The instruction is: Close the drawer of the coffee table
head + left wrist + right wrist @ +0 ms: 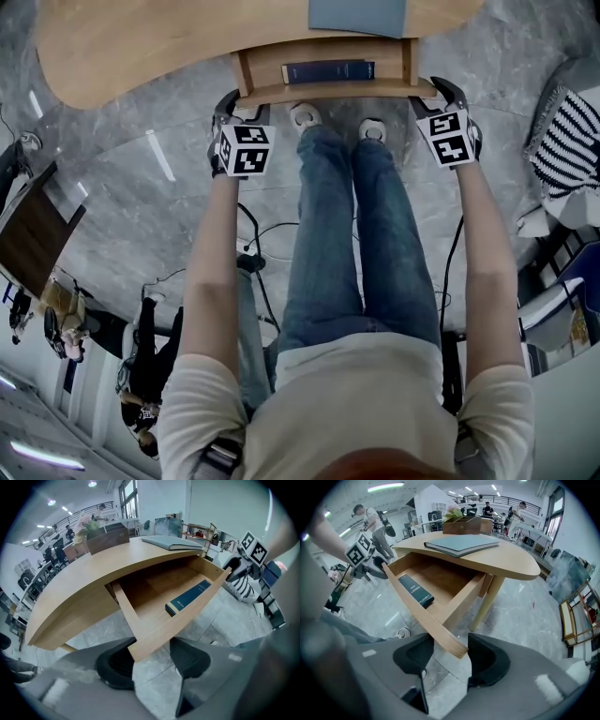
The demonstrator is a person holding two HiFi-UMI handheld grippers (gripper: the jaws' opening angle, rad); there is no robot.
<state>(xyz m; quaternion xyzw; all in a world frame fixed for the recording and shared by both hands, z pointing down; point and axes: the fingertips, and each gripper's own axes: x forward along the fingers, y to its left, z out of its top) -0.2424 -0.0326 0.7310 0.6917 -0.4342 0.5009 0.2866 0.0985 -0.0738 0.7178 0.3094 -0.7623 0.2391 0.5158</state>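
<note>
— At the near edge of the coffee table (141, 47), how did the drawer (328, 92) stand?
— Open, well out from under the oval top, its curved front toward the person's legs (361, 234). A dark blue book (328, 71) lay flat on its floor.
— And the tongs?
— One was at each end of the front. The left gripper (152, 660) had its jaws wide, with the left corner of the front between them. Bare floor showed between the wood and one pad. The right gripper (449, 656) was as wide, with the right end of the front between its pads (487, 660), and I saw no squeeze on the wood.
— What lay around?
— A closed grey book (461, 543) rested on the tabletop above the drawer, and a wooden planter box (461, 525) sat farther back. The person's shoes (305, 115) stood on the marble floor (122, 206) just below the drawer front. Black cables (258, 234) trailed beside the left leg, and a striped cloth (572, 141) lay off to the right. Other people (370, 517) stood well beyond the table.
— Anything in the drawer's way?
— The blue book lay inside it, lower than its side walls.
</note>
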